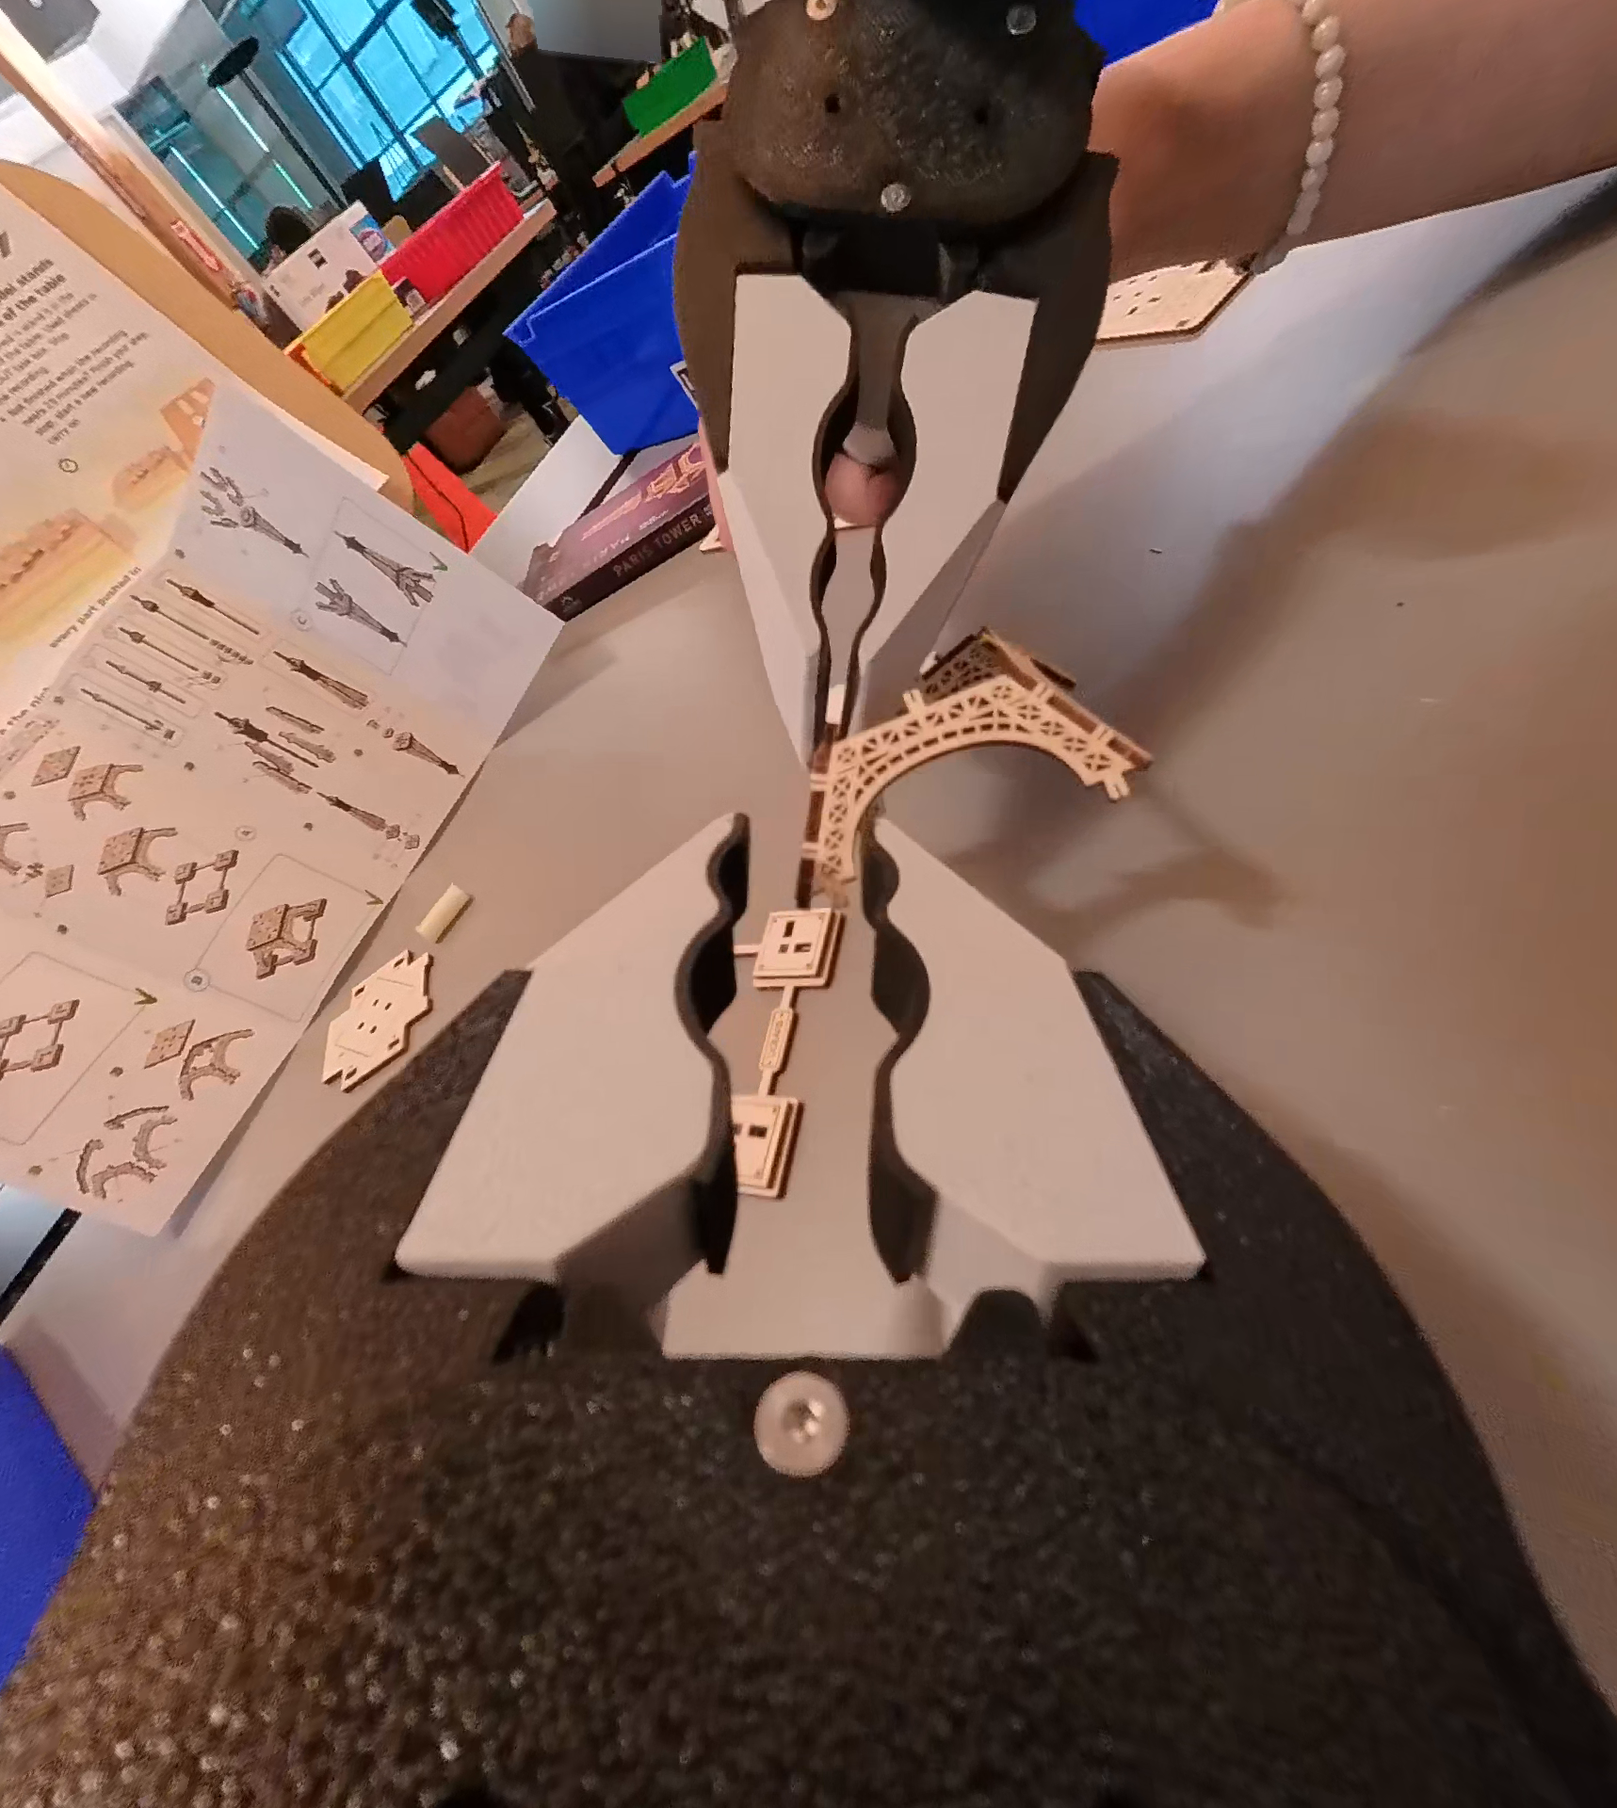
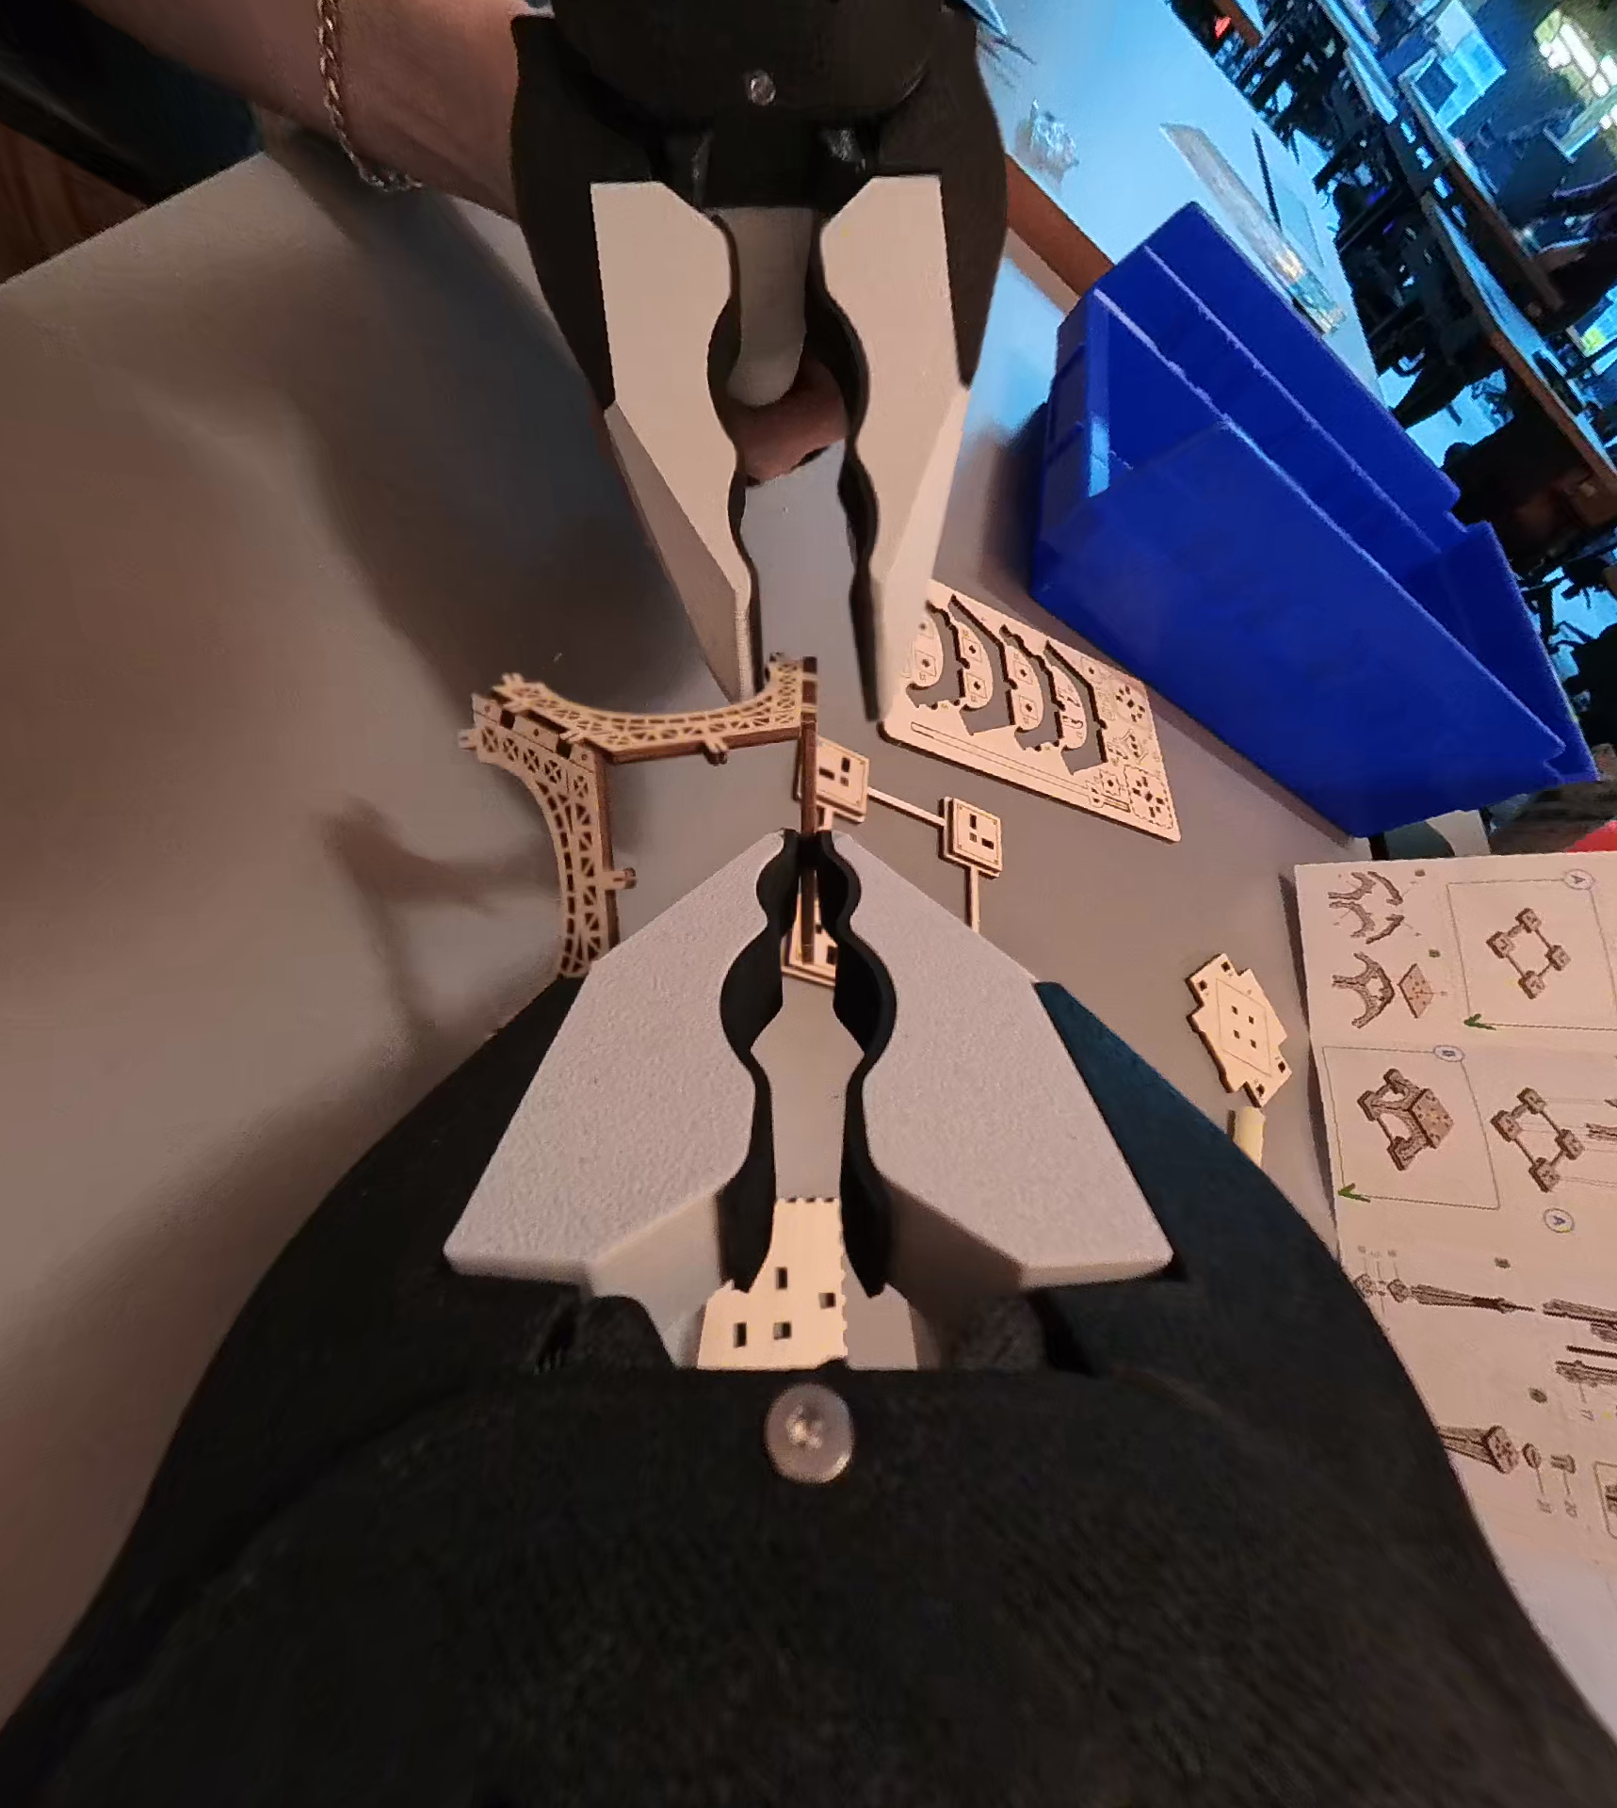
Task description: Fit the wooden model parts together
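Left wrist view: left gripper (image 1: pixel 799 861) stands parted and holds nothing, the square-pad frame (image 1: pixel 778 1047) lying on the grey table (image 1: pixel 1372 783) between its fingers. Right gripper (image 2: pixel 802 849), nearly closed, pinches the lattice arch assembly (image 2: pixel 579 783) by a thin edge just beyond its tips; the cut-out parts sheet (image 2: pixel 1039 724) lies further ahead to its right.
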A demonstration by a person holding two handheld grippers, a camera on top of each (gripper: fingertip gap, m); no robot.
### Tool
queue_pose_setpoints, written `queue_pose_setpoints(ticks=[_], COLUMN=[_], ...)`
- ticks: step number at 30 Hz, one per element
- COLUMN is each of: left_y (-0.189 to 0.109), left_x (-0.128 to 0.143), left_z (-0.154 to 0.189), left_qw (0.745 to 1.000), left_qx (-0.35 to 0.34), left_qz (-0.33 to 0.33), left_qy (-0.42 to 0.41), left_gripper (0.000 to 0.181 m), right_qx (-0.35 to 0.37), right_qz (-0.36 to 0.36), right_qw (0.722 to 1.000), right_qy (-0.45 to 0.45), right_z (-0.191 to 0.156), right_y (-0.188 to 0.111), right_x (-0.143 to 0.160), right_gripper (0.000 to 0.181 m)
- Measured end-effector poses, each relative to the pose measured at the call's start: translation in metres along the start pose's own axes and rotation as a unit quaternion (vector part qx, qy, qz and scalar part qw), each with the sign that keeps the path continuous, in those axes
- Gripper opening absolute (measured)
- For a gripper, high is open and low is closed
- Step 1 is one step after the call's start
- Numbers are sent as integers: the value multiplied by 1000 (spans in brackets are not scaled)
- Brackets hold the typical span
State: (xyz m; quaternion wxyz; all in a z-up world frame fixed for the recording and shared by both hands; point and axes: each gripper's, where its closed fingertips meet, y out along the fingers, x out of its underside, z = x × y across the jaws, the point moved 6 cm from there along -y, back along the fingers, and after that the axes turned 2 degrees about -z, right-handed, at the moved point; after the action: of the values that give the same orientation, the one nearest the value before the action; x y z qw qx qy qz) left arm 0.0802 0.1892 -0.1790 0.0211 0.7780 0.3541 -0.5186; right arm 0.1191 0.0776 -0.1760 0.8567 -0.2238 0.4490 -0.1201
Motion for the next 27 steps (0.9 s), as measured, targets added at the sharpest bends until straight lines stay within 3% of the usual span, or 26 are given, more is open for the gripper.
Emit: queue_pose_setpoints(ticks=[16, 21, 23, 27], left_y=[6, 6, 7, 9], left_x=[-5, -4, -3, 1], left_z=[11, 9, 9, 9], left_qw=[997, 999, 999, 1000], left_qx=[-1, 6, 12, 14], left_qz=[-29, -8, -3, -12], left_qy=[66, 42, 33, 22], left_gripper=[8, 8, 7, 17], right_qx=[-45, -13, -8, -13], right_qz=[-40, -25, -31, -53], right_qw=[997, 1000, 999, 998], right_qy=[53, 4, -14, -25], right_z=[-3, -2, -3, -5], right_y=[3, 3, 6, 8], right_x=[-1, -8, -7, -6], right_gripper=[1, 15, 2, 0])
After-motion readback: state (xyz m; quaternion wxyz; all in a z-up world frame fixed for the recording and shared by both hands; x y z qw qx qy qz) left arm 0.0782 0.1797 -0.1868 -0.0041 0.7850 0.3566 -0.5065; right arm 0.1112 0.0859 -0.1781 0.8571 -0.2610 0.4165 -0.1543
